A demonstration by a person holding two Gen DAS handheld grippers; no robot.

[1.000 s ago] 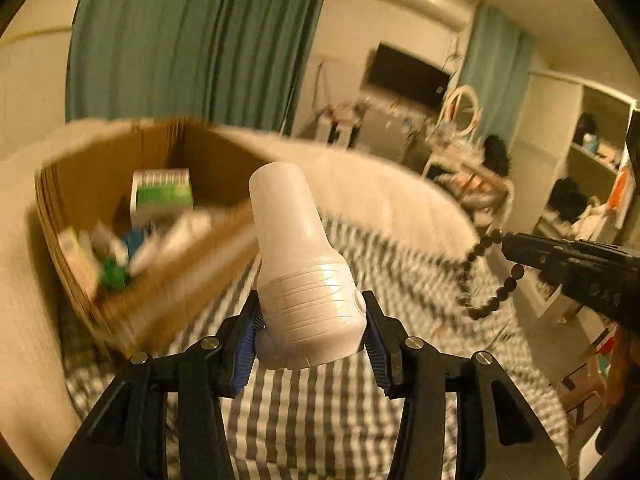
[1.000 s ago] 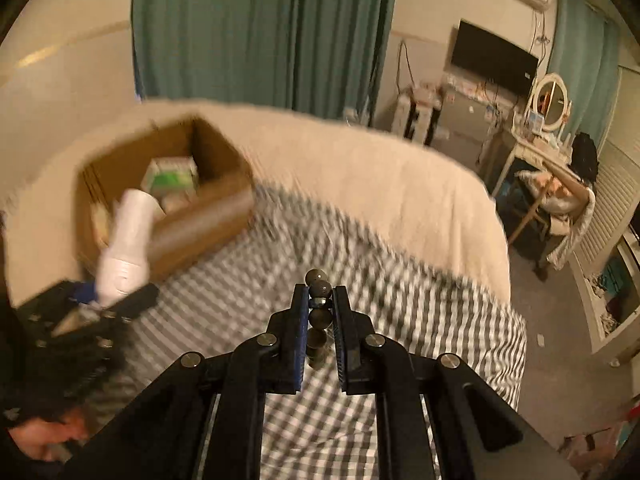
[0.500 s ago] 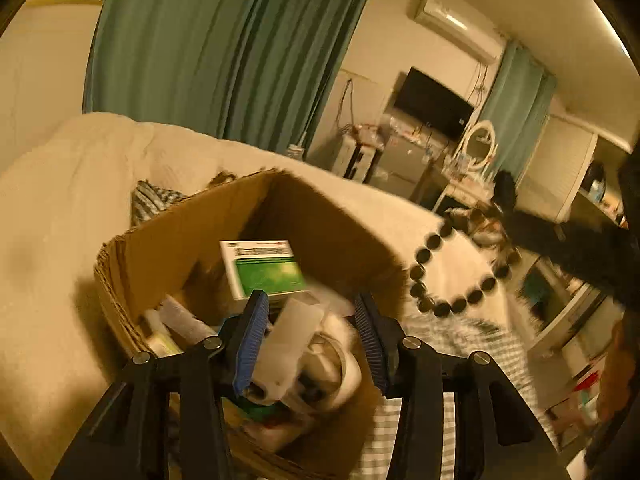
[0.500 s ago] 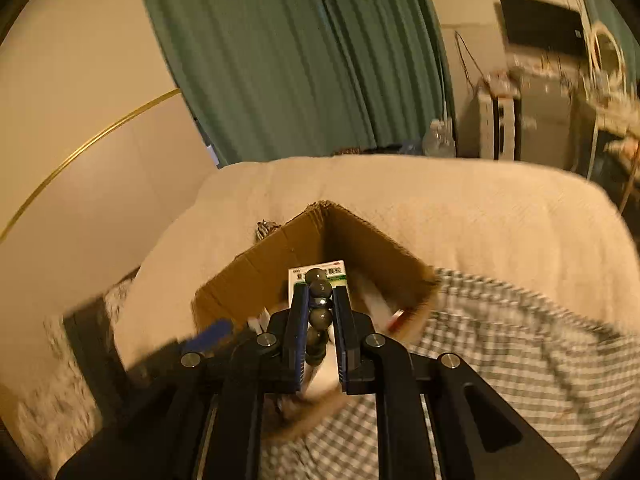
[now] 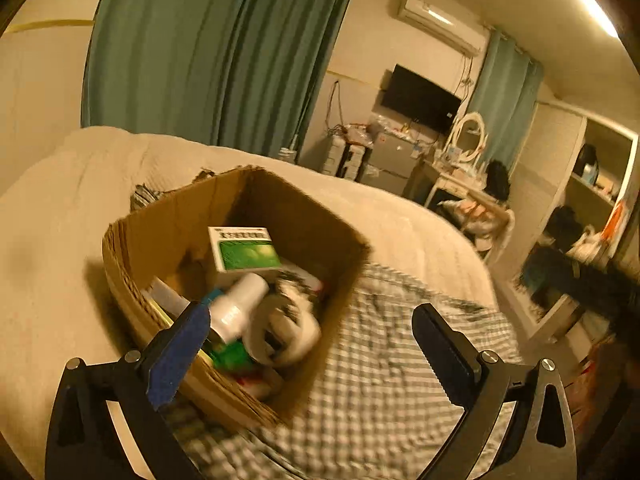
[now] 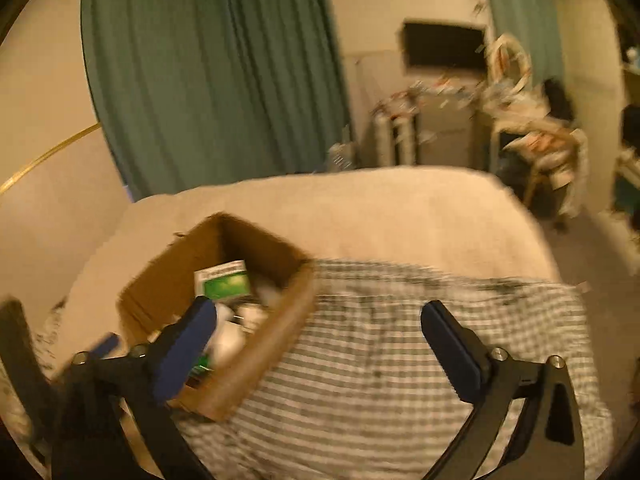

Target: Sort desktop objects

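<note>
A brown cardboard box (image 5: 160,232) (image 6: 256,364) stands on a checked cloth (image 5: 380,392) (image 6: 400,344) over a bed. Inside lie a white bottle (image 5: 236,308), a green-and-white carton (image 5: 244,250) (image 6: 224,284), a roll of white tape (image 5: 284,330) and other small items. My left gripper (image 5: 312,340) is wide open and holds nothing, its left finger over the box's near rim. My right gripper (image 6: 320,340) is also wide open with nothing in it, just right of the box. The dark bead bracelet is not visible in either view.
A cream blanket (image 5: 60,208) (image 6: 400,208) covers the bed around the cloth. Teal curtains (image 5: 208,52) hang behind. A dresser with a round mirror (image 5: 468,136), a wall TV (image 5: 420,96) and shelves (image 5: 600,184) stand at the right. The right gripper's dark body (image 5: 592,280) shows at the left wrist view's right edge.
My left gripper opened and let the white bottle go into the box. My right gripper opened and the bead bracelet has left its fingers. Both views pulled back from the box.
</note>
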